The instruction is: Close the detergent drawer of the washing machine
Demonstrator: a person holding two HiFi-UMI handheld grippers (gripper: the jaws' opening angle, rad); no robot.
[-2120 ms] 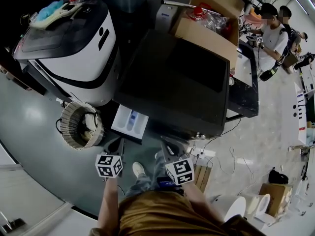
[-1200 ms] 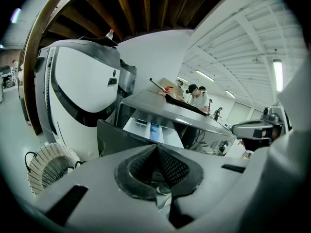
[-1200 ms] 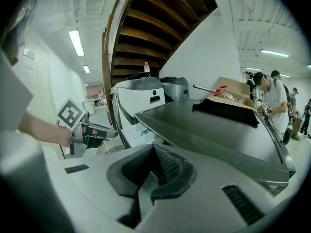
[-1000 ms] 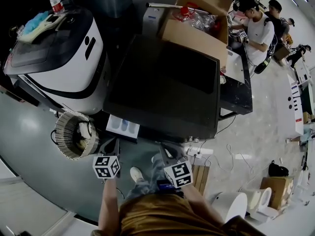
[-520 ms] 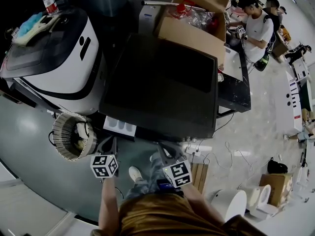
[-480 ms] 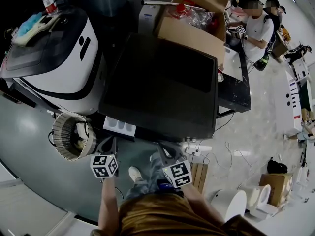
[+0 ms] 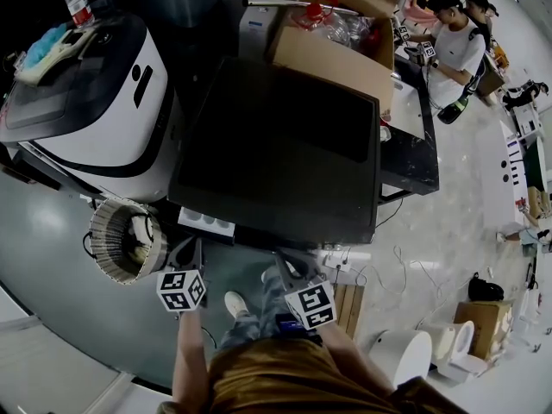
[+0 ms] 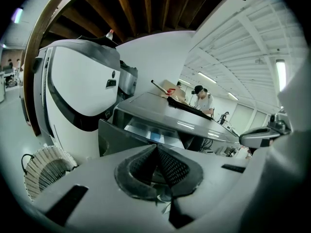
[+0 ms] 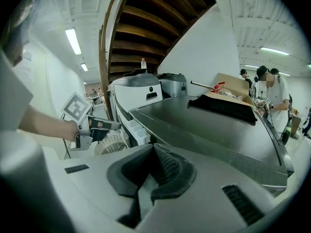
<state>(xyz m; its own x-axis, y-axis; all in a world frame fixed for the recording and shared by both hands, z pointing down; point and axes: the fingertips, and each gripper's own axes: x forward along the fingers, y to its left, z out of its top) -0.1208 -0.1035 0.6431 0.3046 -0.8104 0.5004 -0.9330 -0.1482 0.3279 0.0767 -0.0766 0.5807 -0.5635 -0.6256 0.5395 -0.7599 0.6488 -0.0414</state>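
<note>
The dark-topped washing machine (image 7: 280,145) fills the middle of the head view. Its white detergent drawer (image 7: 205,223) sticks out a short way from the front left corner. My left gripper (image 7: 188,248) is shut with nothing between its pads, its tips right at the drawer's front. In the left gripper view the drawer's dark front panel (image 8: 119,139) stands just beyond the shut left gripper (image 8: 156,153). My right gripper (image 7: 285,259) hangs shut and empty before the machine's front. The right gripper view shows the shut right gripper (image 9: 152,155), the drawer (image 9: 135,129) and the left gripper (image 9: 95,126) beside it.
A white rounded machine (image 7: 90,93) stands left of the washer, a bottle (image 7: 78,3) on it. A wicker basket (image 7: 125,241) sits on the floor by the drawer. A cardboard box (image 7: 345,46) lies behind the washer. People (image 7: 453,41) stand at the far right. A power strip (image 7: 345,261) lies on the floor.
The detergent drawer has slid inward step by step; far less of it sticks out now. My left gripper has followed it toward the machine. The right gripper has barely moved.
</note>
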